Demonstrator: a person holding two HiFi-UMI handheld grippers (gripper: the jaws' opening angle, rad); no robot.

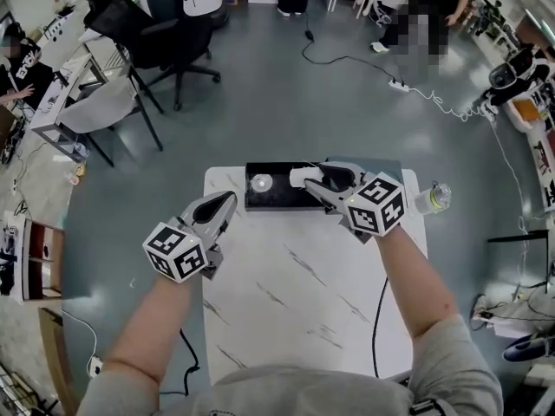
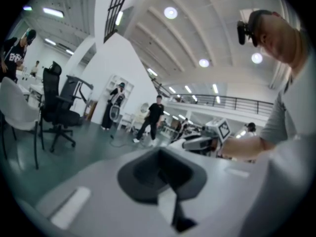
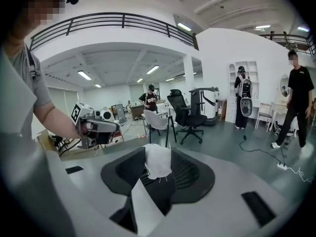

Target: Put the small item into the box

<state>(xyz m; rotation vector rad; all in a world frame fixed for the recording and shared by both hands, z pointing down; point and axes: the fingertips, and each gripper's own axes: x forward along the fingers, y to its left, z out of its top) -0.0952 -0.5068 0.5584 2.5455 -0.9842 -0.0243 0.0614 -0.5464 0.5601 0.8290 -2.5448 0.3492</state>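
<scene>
The right gripper (image 1: 323, 180) had its jaws clenched on the small item (image 3: 157, 161), a white, soft-looking piece with frayed threads at its lower edge. It was held in the air over the right end of the black box (image 1: 282, 198), which sat at the far edge of the table (image 1: 295, 302). The left gripper (image 1: 222, 208) hung beside the box's left end, jaws released and empty.

Risks noted:
- The item was pinched by one end, with most of it beyond the jaw tips, so a weak hold could let it sag or slip onto the rim.
- Loose threads could cling to a jaw on release.
- The bottle (image 1: 431, 198) lay near the right forearm and could be knocked.

The item's long axis appeared to run in line with the jaws, with its free end pointing toward the person's left, along the box.
</scene>
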